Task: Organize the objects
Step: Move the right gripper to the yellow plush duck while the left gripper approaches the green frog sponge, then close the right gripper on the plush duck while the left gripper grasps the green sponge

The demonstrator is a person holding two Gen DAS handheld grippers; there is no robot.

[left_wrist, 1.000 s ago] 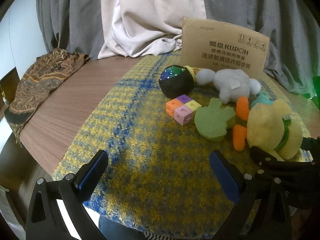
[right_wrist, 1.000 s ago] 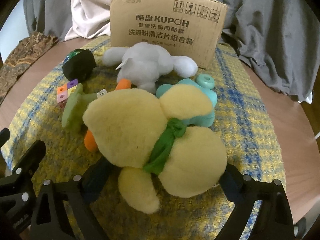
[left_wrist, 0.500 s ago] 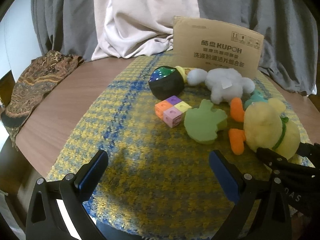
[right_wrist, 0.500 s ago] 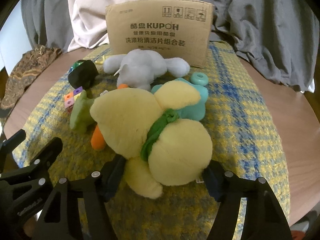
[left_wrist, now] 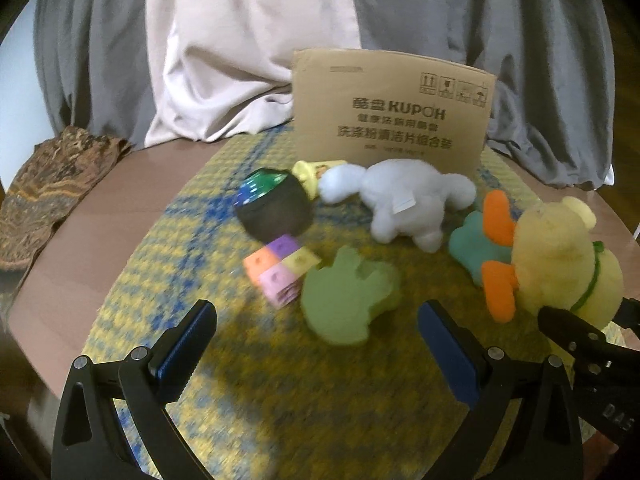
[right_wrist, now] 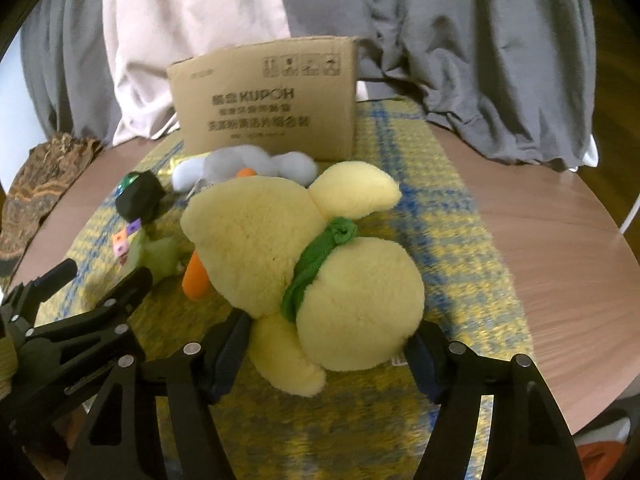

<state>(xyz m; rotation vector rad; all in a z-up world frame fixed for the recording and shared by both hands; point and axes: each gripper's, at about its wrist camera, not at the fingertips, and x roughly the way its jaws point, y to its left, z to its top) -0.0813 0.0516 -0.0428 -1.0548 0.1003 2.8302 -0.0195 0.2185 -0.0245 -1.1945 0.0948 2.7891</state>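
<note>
My right gripper is shut on a yellow plush duck with a green scarf and holds it above the cloth; the duck also shows in the left wrist view. My left gripper is open and empty, low over the cloth in front of a green plush toy. A cluster of coloured cubes, a black faceted ball, a white plush toy and a teal toy lie on the cloth. A cardboard box stands behind them.
A yellow and blue checked cloth covers the round wooden table. A brown patterned fabric lies at the table's left edge. Grey and white drapes hang behind the box.
My right gripper has closed on the duck and lifted it off the cloth, tilting it. My left gripper has moved forward toward the green plush and cubes.
</note>
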